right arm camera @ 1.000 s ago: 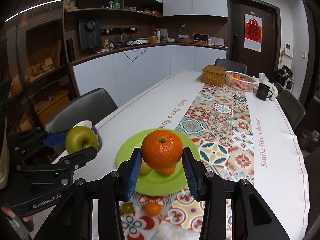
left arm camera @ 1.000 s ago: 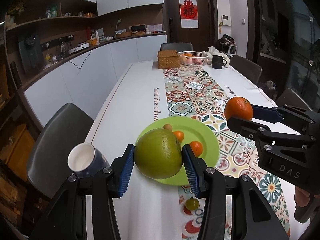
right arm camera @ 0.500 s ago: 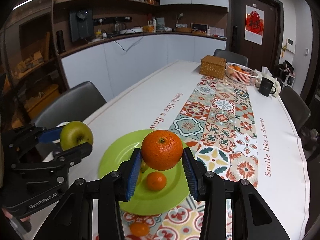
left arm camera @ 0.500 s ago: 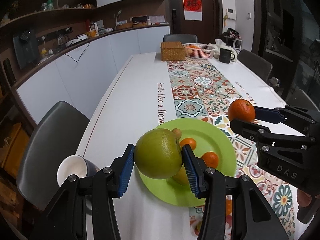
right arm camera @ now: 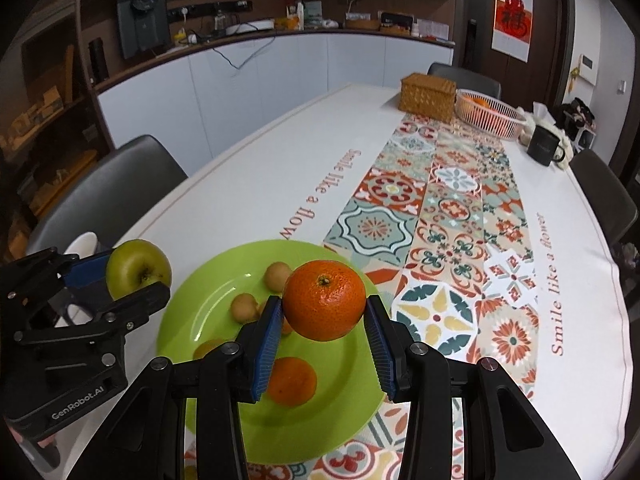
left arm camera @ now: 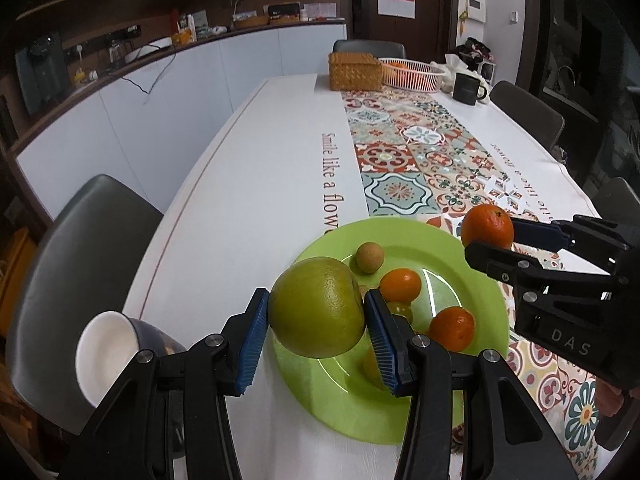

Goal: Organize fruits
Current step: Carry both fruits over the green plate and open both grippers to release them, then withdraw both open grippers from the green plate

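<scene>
My left gripper [left arm camera: 316, 328] is shut on a green apple [left arm camera: 316, 307] and holds it above the near left rim of a green plate [left arm camera: 404, 236]. My right gripper [right arm camera: 323, 334] is shut on a large orange [right arm camera: 324, 300] above the plate's [right arm camera: 224, 268] right part. Each gripper shows in the other's view: the right one with the orange [left arm camera: 487, 231], the left one with the apple [right arm camera: 138, 269]. On the plate lie small oranges [left arm camera: 452, 328] [right arm camera: 291, 381] and small tan round fruits [left arm camera: 370, 257] [right arm camera: 245, 307].
A white-lined cup [left arm camera: 110, 354] stands at the near left table edge beside a grey chair [left arm camera: 76, 248]. A wicker box [left arm camera: 354, 71], a white basket of oranges [left arm camera: 412, 74] and a black mug [left arm camera: 466, 87] stand at the far end. A patterned runner [right arm camera: 448, 220] covers the middle.
Both grippers have moved forward over the table with their fruit, so they hang over the plate, which looks nearer and larger. The loose fruits on the runner in front have dropped out of view.
</scene>
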`<state>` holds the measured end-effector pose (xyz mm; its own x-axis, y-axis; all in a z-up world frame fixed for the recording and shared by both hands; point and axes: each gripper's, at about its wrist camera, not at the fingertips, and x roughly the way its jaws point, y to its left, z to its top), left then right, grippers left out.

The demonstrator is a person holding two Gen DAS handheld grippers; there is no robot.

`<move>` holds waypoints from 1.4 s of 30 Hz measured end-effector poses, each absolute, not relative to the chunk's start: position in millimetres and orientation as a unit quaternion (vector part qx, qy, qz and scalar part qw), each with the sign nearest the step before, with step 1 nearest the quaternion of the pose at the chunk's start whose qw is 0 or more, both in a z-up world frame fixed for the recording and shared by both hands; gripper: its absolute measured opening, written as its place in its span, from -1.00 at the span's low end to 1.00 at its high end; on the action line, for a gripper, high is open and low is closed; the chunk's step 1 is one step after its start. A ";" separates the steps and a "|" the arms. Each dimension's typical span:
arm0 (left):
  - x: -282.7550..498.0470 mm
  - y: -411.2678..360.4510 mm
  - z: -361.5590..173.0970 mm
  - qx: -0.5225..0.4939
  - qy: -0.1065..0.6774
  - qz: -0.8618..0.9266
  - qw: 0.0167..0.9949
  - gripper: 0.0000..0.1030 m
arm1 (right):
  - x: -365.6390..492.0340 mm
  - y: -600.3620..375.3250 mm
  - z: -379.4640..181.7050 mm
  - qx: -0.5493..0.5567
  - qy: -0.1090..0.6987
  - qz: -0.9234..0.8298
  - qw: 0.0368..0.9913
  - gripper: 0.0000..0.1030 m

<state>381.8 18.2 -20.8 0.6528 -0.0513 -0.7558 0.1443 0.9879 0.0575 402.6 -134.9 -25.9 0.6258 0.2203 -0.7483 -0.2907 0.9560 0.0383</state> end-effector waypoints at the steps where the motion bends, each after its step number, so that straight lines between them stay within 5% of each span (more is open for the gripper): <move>1: 383.7 18.0 -23.3 0.056 0.416 -0.054 0.906 -0.07 | 405.0 -134.7 -29.8 -0.042 0.413 0.141 0.899 -0.17; 13: 398.6 12.8 -49.4 0.064 0.449 -0.055 0.889 -0.07 | 418.9 -135.9 -60.2 -0.036 0.443 0.139 0.885 -0.17; 17: 392.4 9.6 -41.7 0.081 0.429 -0.049 0.898 0.27 | 417.9 -137.4 -62.8 -0.031 0.446 0.138 0.884 -0.12; 19: 389.3 9.1 -37.7 0.085 0.424 -0.052 0.900 0.27 | 415.1 -139.1 -60.4 -0.028 0.441 0.135 0.887 0.04; 42: 287.5 10.2 25.1 0.063 0.356 -0.056 0.931 0.47 | 307.4 -152.3 7.0 -0.035 0.339 0.155 0.927 0.11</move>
